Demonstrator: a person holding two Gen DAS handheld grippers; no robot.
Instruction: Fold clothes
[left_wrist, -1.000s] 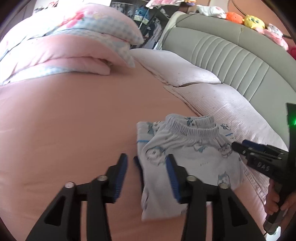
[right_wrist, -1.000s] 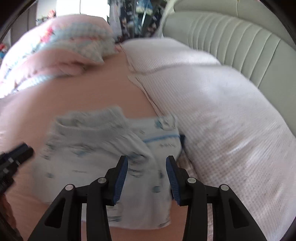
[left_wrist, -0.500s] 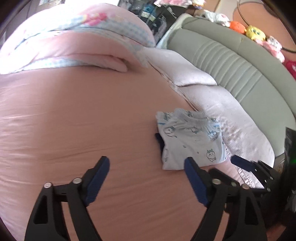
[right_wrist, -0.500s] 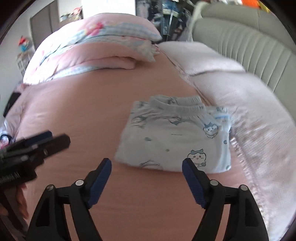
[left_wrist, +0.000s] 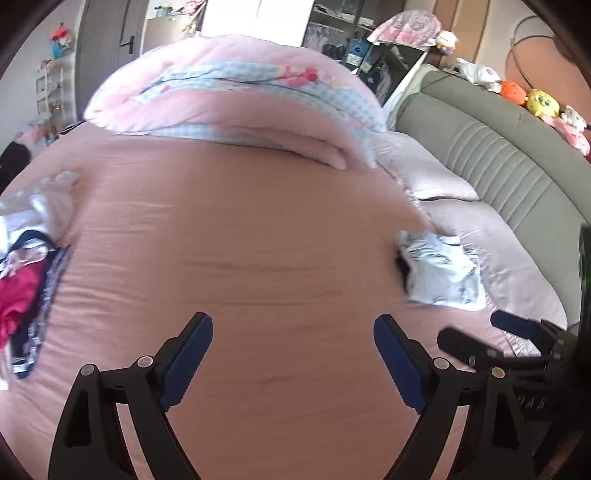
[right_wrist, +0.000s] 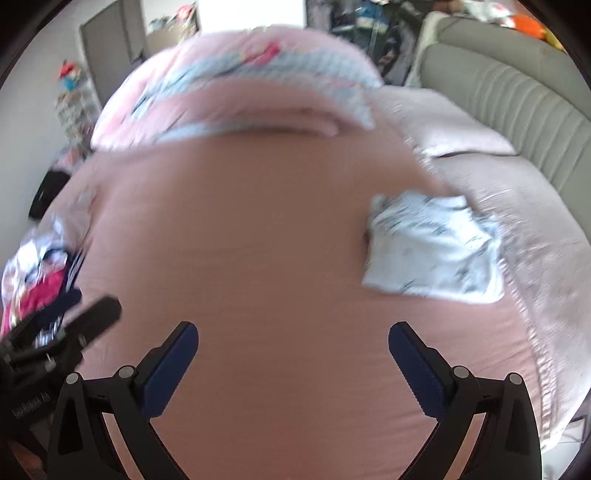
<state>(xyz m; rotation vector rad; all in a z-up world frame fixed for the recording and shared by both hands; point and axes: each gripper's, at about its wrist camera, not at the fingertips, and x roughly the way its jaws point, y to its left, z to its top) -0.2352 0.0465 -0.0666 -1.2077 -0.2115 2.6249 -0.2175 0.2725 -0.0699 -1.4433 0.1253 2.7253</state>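
Across the pink bedsheet (left_wrist: 258, 229) the folded garment (right_wrist: 432, 251) lay right by the pillows, while unfolded clothes (left_wrist: 26, 280) waited far left, nearer the left gripper (left_wrist: 291, 354); it and the right gripper (right_wrist: 293, 365) had just been opening, now wide and empty.

Pink quilt (left_wrist: 236, 99) heaped beside grey headboard (left_wrist: 491, 155).

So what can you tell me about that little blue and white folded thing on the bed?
The folded garment is pale blue-white soft cloth with small dark cartoon-like prints, blurred here. It lies flat as a roughly square bundle on the pink bedsheet, its far side against the whitish pillow by the grey headboard. Something dark peeks out at its left edge. Neither gripper touches it.
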